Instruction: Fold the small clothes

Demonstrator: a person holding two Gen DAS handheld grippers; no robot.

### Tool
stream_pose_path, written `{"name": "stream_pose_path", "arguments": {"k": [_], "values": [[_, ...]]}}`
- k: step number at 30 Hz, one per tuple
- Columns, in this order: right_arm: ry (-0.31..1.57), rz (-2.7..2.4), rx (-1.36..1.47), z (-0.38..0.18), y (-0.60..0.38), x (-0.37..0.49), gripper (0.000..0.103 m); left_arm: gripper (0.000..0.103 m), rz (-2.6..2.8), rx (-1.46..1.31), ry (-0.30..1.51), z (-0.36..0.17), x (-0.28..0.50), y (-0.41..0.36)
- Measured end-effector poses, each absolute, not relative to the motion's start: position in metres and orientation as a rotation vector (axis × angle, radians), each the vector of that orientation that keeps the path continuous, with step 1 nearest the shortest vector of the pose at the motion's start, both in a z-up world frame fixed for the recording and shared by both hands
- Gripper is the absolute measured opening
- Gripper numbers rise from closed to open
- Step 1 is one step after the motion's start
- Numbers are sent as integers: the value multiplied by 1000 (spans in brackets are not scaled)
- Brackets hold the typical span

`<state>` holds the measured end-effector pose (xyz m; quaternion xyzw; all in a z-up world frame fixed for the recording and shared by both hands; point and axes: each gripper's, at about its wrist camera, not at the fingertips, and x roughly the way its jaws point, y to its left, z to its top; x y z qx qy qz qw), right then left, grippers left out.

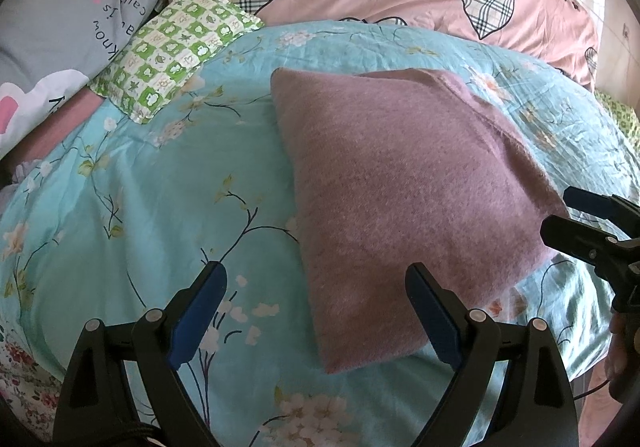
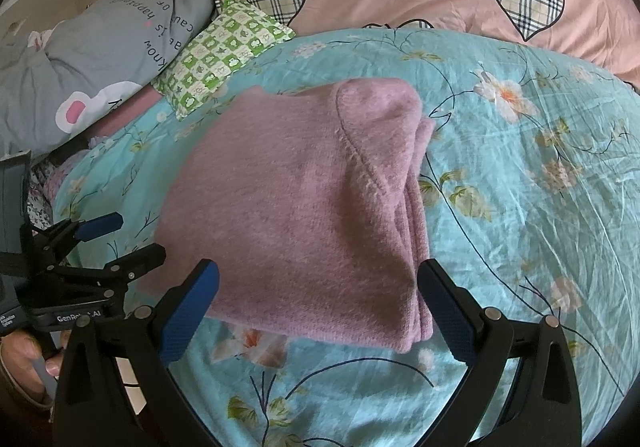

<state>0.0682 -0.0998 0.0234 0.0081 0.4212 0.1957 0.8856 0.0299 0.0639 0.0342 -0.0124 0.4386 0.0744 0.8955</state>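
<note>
On the bed's teal floral cover (image 1: 140, 207) lies the pink knit garment (image 2: 304, 215), already doubled into a thick stack with layered edges along its right side. Both the left claw (image 1: 316, 311) and the right claw (image 2: 320, 307) hang spread wide and hold nothing, close over the near edge. Judging from this, a tidy finish means pinching all layers together at the near corners, lifting evenly, and keeping the edges aligned.

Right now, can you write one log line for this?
sweater: folded, on bed | left tongs: open, empty | right tongs: open, empty
</note>
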Motion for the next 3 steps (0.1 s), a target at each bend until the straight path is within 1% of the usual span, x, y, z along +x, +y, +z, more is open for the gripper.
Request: {"name": "stream_pose_path", "arguments": {"k": [3], "values": [[878,407,18,23,-100,69,99,91,153,-37,901,36,30,65]]}}
